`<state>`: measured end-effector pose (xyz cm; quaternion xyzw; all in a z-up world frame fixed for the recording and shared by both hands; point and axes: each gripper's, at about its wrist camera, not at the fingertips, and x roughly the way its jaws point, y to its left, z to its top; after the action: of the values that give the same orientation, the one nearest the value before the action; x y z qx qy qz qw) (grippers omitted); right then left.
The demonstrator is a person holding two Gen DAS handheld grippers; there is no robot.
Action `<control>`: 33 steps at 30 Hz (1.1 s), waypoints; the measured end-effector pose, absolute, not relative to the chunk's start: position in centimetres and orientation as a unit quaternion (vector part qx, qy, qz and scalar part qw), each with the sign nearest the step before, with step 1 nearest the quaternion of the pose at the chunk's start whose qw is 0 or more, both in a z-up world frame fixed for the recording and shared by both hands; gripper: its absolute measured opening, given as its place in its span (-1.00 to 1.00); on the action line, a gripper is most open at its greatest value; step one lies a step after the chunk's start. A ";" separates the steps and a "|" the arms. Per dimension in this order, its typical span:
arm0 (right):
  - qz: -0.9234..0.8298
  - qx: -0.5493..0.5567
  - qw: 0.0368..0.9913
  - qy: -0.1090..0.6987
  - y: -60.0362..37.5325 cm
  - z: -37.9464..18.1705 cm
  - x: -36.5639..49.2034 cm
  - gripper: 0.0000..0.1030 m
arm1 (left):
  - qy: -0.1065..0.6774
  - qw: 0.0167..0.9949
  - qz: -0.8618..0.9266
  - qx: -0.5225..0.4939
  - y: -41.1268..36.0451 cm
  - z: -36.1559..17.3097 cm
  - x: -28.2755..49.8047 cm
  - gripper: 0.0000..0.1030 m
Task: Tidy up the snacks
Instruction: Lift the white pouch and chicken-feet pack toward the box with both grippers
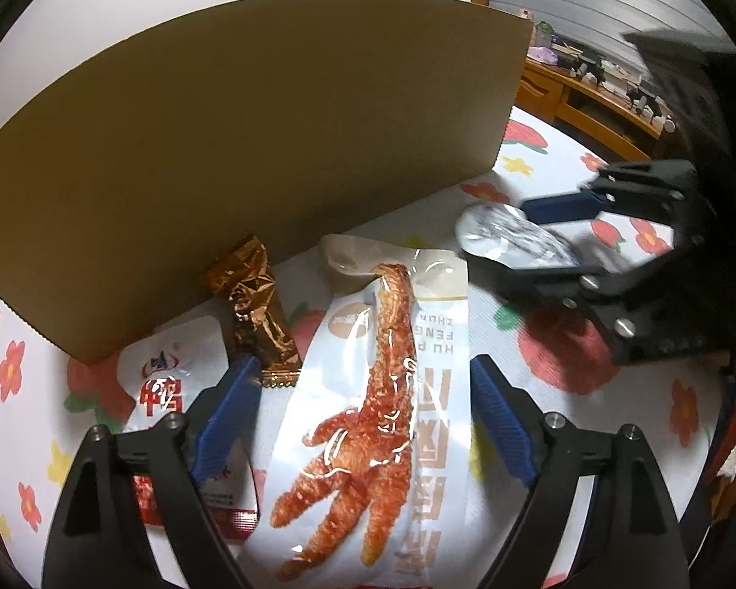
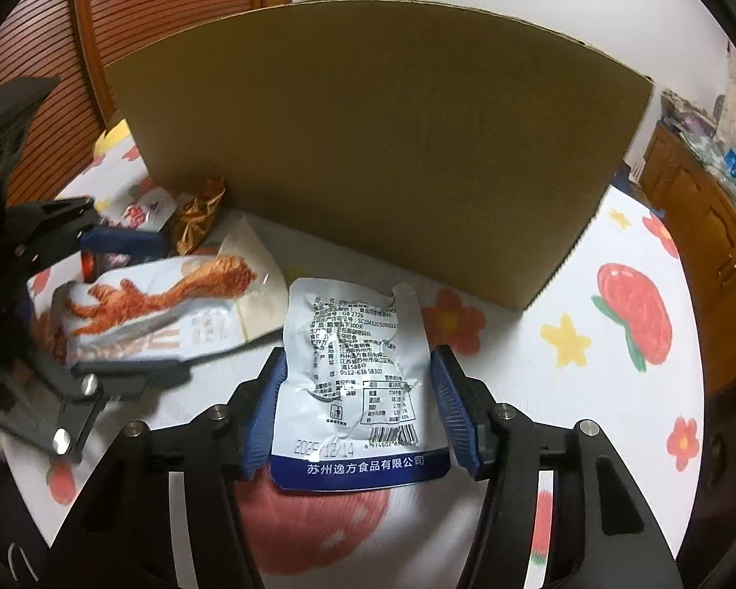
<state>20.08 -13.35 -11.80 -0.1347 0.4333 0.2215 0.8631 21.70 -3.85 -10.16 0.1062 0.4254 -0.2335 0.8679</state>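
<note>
A white chicken-foot snack packet (image 1: 382, 412) lies between the open jaws of my left gripper (image 1: 363, 378); it also shows in the right wrist view (image 2: 162, 314). My right gripper (image 2: 358, 368) has its blue pads against both sides of a white-and-blue snack pouch (image 2: 358, 378), back label up; from the left wrist view that pouch (image 1: 510, 235) sits between the right gripper's fingers (image 1: 559, 206). A gold foil packet (image 1: 255, 304) and a white-red packet (image 1: 171, 383) lie by the cardboard box (image 1: 250, 147).
The cardboard box wall (image 2: 382, 147) stands close ahead on a flower-print cloth (image 2: 613, 343). Wooden furniture (image 1: 598, 98) with small items is at the right. A wooden slatted door (image 2: 147, 10) is at the left.
</note>
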 end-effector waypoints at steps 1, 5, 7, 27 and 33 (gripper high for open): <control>0.219 -0.135 0.865 0.432 -13.6 -11.8 19.6 0.14 | 0.425 0.868 -0.233 0.106 -3.9 -10.2 21.6 0.68; 0.214 -0.131 0.868 0.428 -14.0 -11.6 18.3 0.13 | 0.428 0.868 -0.230 0.100 -3.9 -10.3 21.6 0.62; 0.212 -0.130 0.871 0.425 -14.2 -11.5 17.5 0.13 | 0.427 0.870 -0.225 0.100 -3.9 -10.2 21.6 0.42; 0.200 -0.128 0.881 0.409 -14.1 -12.0 14.8 0.14 | 0.408 0.884 -0.210 0.094 -3.1 -9.7 19.6 0.11; 0.199 -0.128 0.881 0.409 -14.2 -12.0 14.9 0.15 | 0.399 0.888 -0.206 0.096 -3.2 -9.4 19.2 0.10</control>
<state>14.86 -14.22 -12.01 -0.1280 0.4094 0.1994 0.8810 19.15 -3.17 -9.38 0.0963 0.3990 -0.2065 0.8882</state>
